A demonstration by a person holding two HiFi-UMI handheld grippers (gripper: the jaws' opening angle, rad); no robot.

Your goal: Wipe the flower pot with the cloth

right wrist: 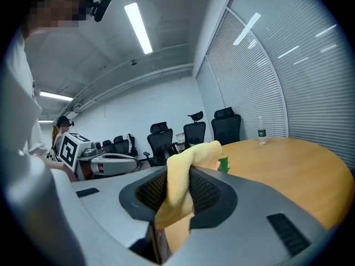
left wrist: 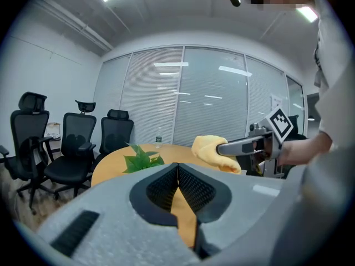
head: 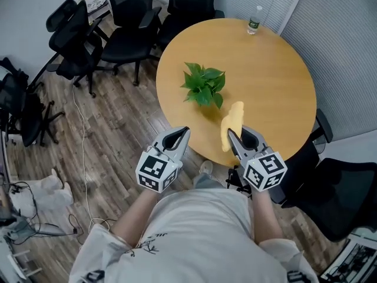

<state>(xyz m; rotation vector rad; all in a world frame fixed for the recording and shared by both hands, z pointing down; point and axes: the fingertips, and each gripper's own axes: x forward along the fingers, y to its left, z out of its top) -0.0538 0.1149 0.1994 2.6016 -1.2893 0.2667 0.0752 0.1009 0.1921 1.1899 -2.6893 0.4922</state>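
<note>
Nearest the person, the right hand-held gripper (head: 231, 134) pinches the yellow cloth (head: 231, 122), and the left hand-held gripper (head: 185, 131) is pressed together on nothing, both at the counter's (head: 271, 81) near edge. Further in stands the plant (head: 204, 86), its pot hidden under leaves and apart from the cloth. The cloth looks ready in hand, but reaching the pot and all the wiping are left.

Wood, fabric, matt plastic
Table (head: 277, 81) smooth satin wood; cloth (head: 231, 122) soft yellow fabric; floor (head: 112, 122) matt planks; left gripper (head: 181, 133) and right gripper (head: 231, 134) matt grey plastic, ribbed black pads (left wrist: 198, 191).
</note>
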